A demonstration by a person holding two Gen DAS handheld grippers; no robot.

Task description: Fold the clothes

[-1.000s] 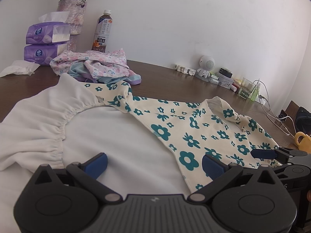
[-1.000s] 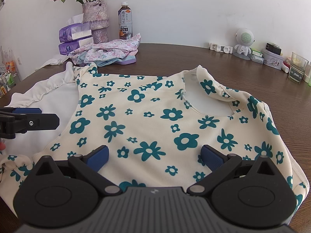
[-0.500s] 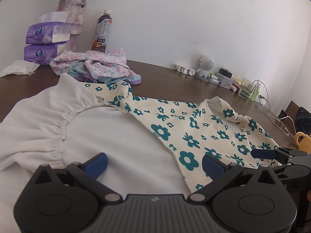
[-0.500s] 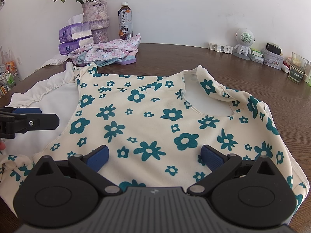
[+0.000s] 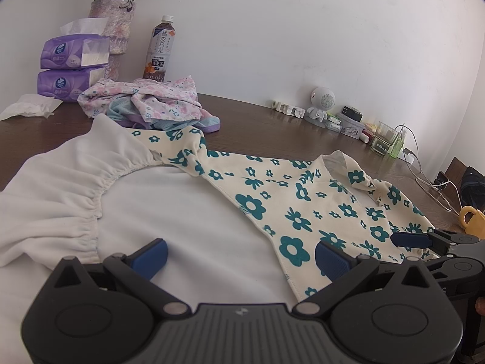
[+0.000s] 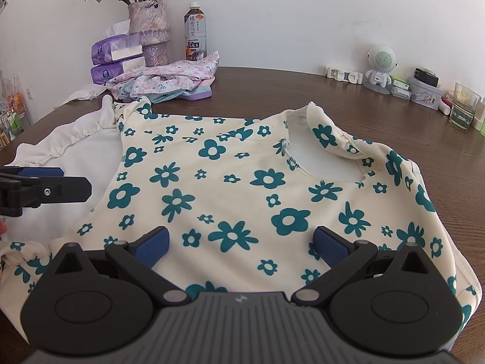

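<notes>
While the flowered top [image 6: 242, 182] lies spread flat on the brown table [image 6: 272, 91], both grippers hover low at its near edge. Left gripper [image 5: 239, 256], jaws wide apart, holds nothing over the white lining [image 5: 182, 227]. Right gripper [image 6: 239, 242], equally wide, grips nothing above the print. Far left sits a crumpled clothes pile [image 6: 163, 85].

The cream teal-flowered garment [image 6: 242, 188] runs under the right gripper's body, hem hidden. The yellow ceramic mug [image 5: 473, 221] is cut off by the picture's edge.
</notes>
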